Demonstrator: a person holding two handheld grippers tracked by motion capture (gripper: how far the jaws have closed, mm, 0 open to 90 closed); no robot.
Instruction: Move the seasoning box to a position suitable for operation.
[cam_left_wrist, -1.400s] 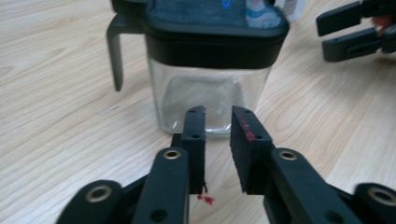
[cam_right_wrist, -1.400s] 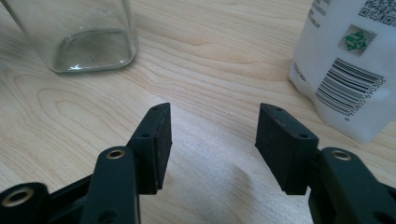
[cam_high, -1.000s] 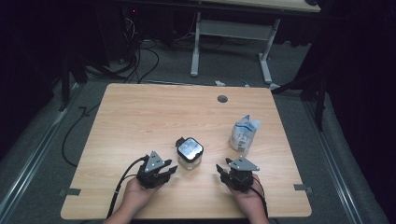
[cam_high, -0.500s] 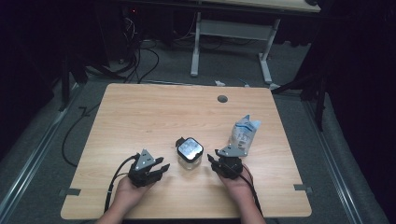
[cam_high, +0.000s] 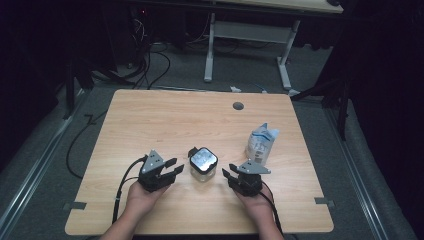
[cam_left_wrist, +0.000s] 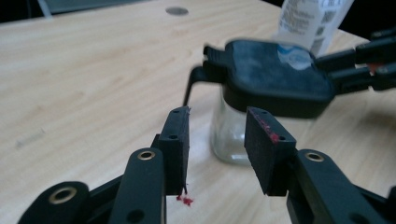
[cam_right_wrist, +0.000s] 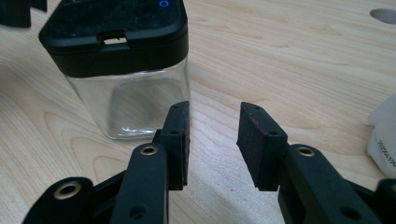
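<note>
Sitting between the two tools on the tabletop: a clear glass jar with a black lid, upright. Hovering just left of it, the left hand-held gripper, jaws standing apart with nothing between them, pointing toward the jar and stopping short of touching. Flanking from the other side, the right hand-held gripper, jaws also parted and empty, having just been closing a little, with only bare wood in the gap. Seen from the left gripper view, looming just ahead of the left tool's fingertips: the jar, with the other tool's jaws past its lid. Seen from the right gripper view, resting ahead and off to the left of its pads: the jar, not touching. Standing beyond the right tool: a white pouch, near but apart.
</note>
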